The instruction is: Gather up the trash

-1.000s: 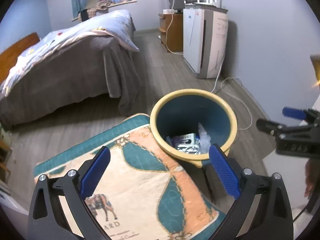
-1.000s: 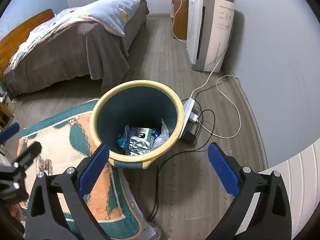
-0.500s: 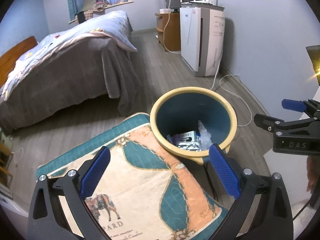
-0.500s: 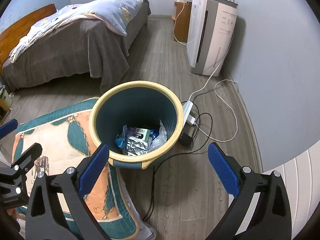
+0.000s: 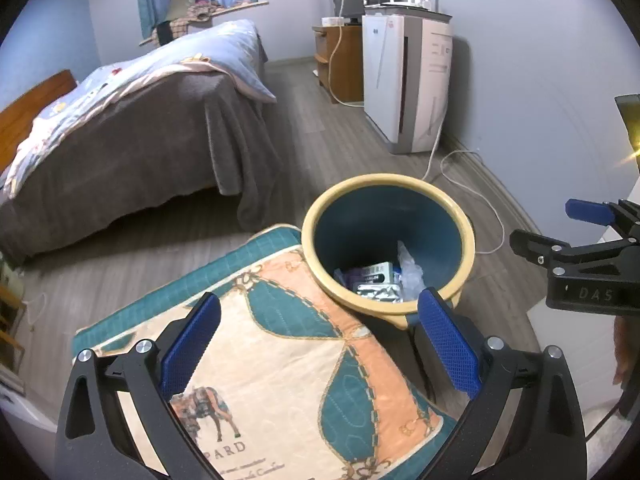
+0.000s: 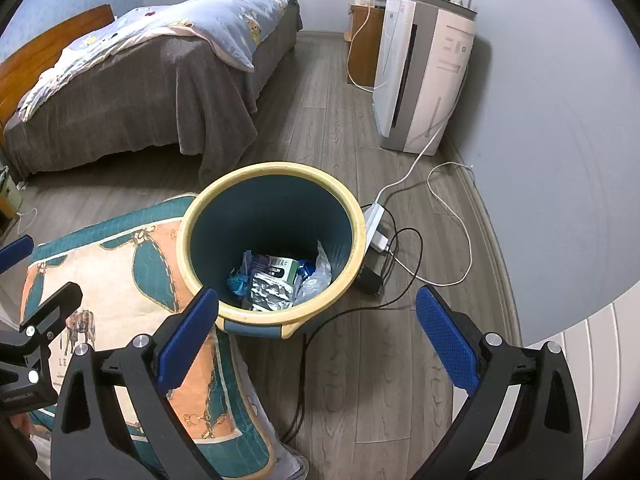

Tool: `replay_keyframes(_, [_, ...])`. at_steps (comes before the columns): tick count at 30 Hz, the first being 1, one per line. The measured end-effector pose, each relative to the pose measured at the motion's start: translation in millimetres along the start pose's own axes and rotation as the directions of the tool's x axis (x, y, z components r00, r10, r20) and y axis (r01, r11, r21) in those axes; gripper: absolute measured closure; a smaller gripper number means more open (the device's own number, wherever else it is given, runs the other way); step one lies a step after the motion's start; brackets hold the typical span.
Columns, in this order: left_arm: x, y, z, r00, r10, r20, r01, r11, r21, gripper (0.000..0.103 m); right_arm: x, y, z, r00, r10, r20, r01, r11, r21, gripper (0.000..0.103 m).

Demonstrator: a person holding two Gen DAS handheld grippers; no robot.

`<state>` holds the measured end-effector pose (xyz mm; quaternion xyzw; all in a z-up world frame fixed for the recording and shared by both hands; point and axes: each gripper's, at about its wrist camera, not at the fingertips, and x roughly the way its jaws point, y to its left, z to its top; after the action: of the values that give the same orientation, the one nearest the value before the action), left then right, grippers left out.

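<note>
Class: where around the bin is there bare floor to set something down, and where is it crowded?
Bare floor lies between the bin and the bed, and ahead toward the white appliance. It is crowded right of the bin, with a power strip and cables, and left, where a patterned quilt meets it.

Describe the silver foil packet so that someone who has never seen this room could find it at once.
Find the bed, then the round bin with the yellow rim standing on the floor near its foot, beside a patterned mat. Inside the bin, the foil packet lies on the trash; it alone is crinkled, shiny silver, next to a clear plastic wrapper.
</note>
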<state>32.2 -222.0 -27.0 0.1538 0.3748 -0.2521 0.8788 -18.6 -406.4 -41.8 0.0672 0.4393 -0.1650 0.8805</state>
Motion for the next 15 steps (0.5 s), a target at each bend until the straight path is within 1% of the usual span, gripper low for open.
replay_keyframes(6, [-1.6,-0.4,1.6,1.0,0.004,0.012,-0.004,1.0,-0.005,0.005,0.1,-0.8,-0.4,1.0,-0.006,0.001,0.006,1.0,-0.008,0.006])
replay_keyframes(15, [-0.4,-0.9,2.0,1.0,0.004,0.008,-0.004,1.0,-0.008,0.005,-0.1,1.1,-0.4,1.0,-0.008,-0.001,0.008,1.0,-0.011,0.006])
